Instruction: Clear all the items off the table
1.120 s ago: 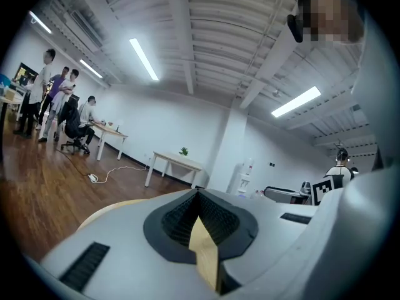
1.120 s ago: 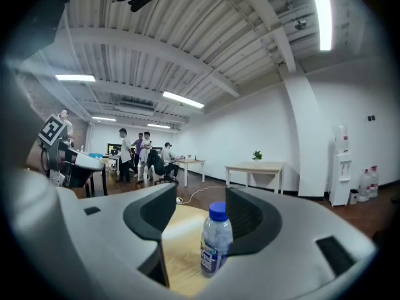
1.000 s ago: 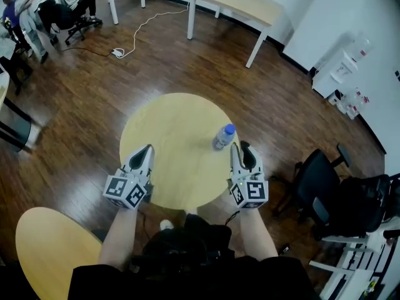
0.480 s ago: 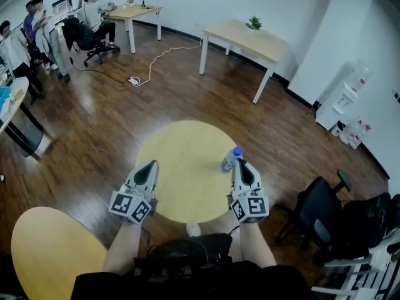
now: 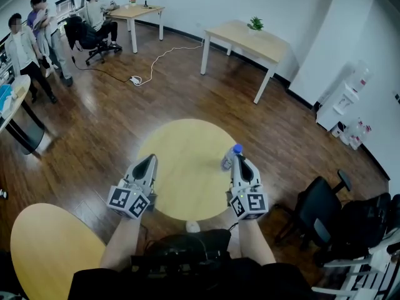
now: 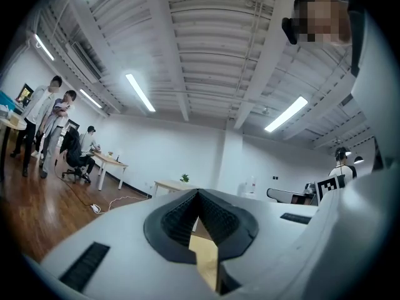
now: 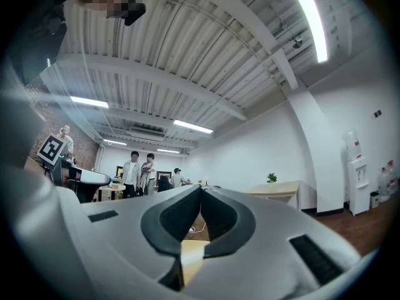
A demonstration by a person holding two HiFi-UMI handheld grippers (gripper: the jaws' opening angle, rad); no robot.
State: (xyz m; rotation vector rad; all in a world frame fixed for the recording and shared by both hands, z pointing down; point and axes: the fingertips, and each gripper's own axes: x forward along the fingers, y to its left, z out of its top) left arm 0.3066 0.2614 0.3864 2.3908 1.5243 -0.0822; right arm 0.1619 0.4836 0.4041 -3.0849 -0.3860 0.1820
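- The round yellow table (image 5: 181, 174) carries a single item, a clear water bottle (image 5: 228, 159) with a blue cap, standing close to the table's right edge.
- The right gripper (image 5: 239, 160) is held over that same right edge, its tip just beside the bottle on the outer side; whether they touch cannot be told from the head view.
- Its jaws are pressed fully together with nothing between them (its own view shows only a strip of tabletop below the closed pads, and no bottle).
- The left gripper (image 5: 150, 159) hangs over the table's near-left edge, well apart from the bottle.
- Its jaws are likewise closed tight and empty, with a sliver of yellow tabletop showing beneath them.
- Both grippers point away from the person, roughly parallel.
- A second round table (image 5: 50, 249) sits by the person's left side.
- A black office chair (image 5: 315, 202) stands to the right.
- Farther off, a rectangular table (image 5: 244, 39) bears a small plant (image 5: 255, 24).
- Several people (image 5: 28, 39) stand or sit at the far left.
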